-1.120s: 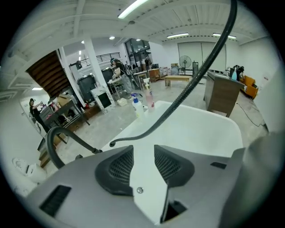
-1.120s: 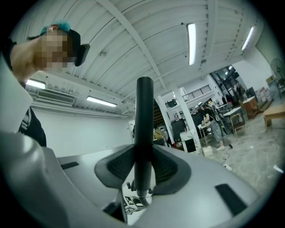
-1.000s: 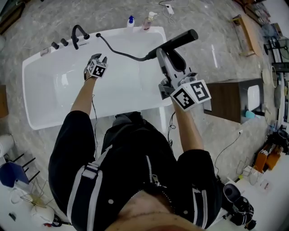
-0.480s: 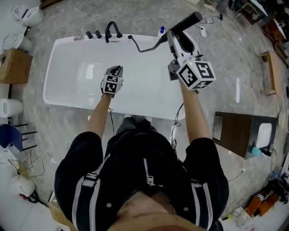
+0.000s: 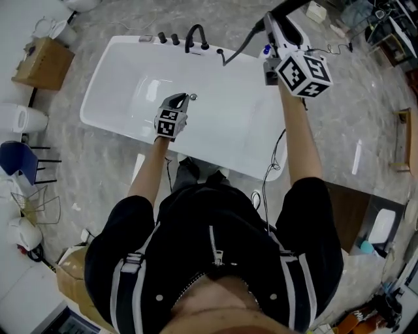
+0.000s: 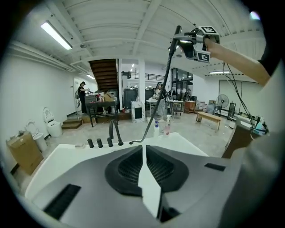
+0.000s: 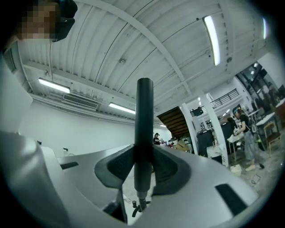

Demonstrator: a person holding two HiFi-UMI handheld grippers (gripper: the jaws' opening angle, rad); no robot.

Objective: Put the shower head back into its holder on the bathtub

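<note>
A black stick-shaped shower head [image 7: 144, 129] stands upright between the pads of my right gripper [image 7: 143, 165], which is shut on it. In the head view my right gripper [image 5: 274, 19] holds the shower head [image 5: 287, 6] high beyond the far right corner of the white bathtub [image 5: 124, 124]. Its black hose [image 5: 238, 45] drops to the tub's far rim beside the black faucet [image 5: 196, 36] and knobs [image 5: 168, 39]. Over the tub's middle, my left gripper [image 5: 184, 99] is shut and holds nothing. In the left gripper view its jaws [image 6: 143, 156] meet, pointing towards the faucet [image 6: 115, 131] and hose [image 6: 165, 75].
Small bottles [image 5: 266, 49] stand at the tub's far right corner. A cardboard box [image 5: 42, 62] and a blue chair [image 5: 13, 160] sit on the marbled floor to the left. A cable [image 5: 277, 156] trails on the floor by the tub's right end.
My right gripper has lifted the shower head higher and farther off. My left gripper has shut and risen over the tub. The head view has swung, so the tub sits more to the left.
</note>
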